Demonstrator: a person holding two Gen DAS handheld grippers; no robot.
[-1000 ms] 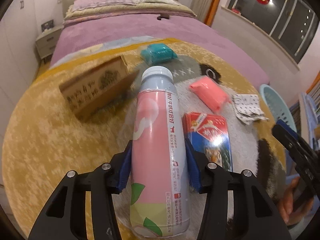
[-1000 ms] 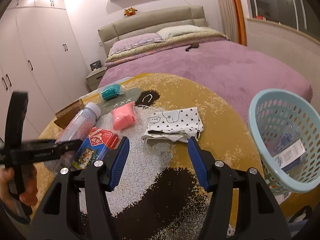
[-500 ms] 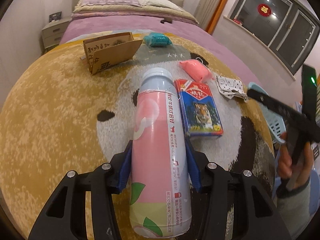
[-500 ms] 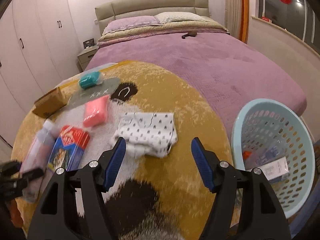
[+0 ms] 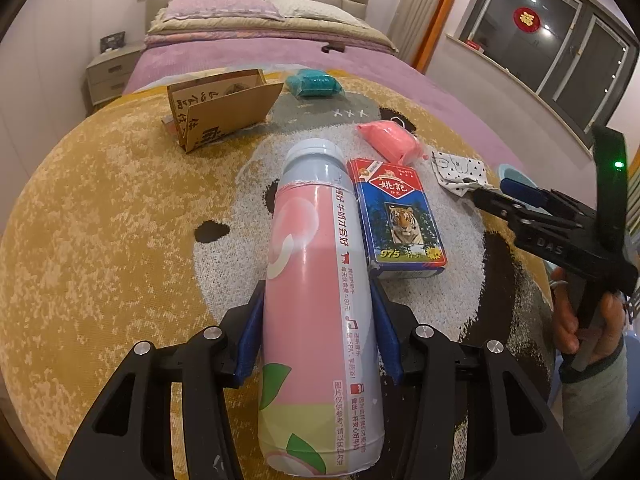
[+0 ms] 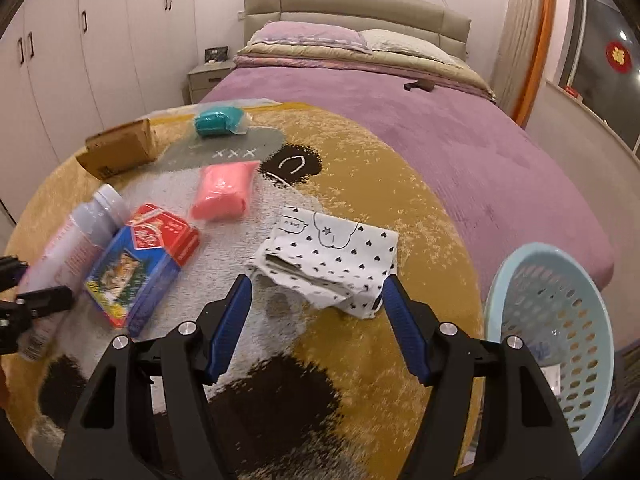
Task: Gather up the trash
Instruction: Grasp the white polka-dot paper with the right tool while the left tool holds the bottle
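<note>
My left gripper (image 5: 316, 320) is shut on a pink and grey bottle (image 5: 316, 280), held above the round yellow rug (image 5: 100, 240); the bottle also shows in the right wrist view (image 6: 72, 240). My right gripper (image 6: 316, 304) is open and empty, just above a white heart-patterned paper bag (image 6: 332, 256). On the rug lie a blue and red tiger card box (image 6: 144, 264), a pink packet (image 6: 224, 192), a teal packet (image 6: 218, 120) and a brown cardboard box (image 6: 120, 152). A light blue basket (image 6: 560, 332) stands at the right with some items inside.
A bed with a purple cover (image 6: 440, 128) lies behind the rug. A nightstand (image 6: 206, 78) and white wardrobes (image 6: 80, 60) are at the back left. A window (image 5: 560, 48) is on the right wall.
The left gripper has lifted the bottle up and back, away from the rug. The right gripper has moved forward and down toward the heart-patterned bag.
</note>
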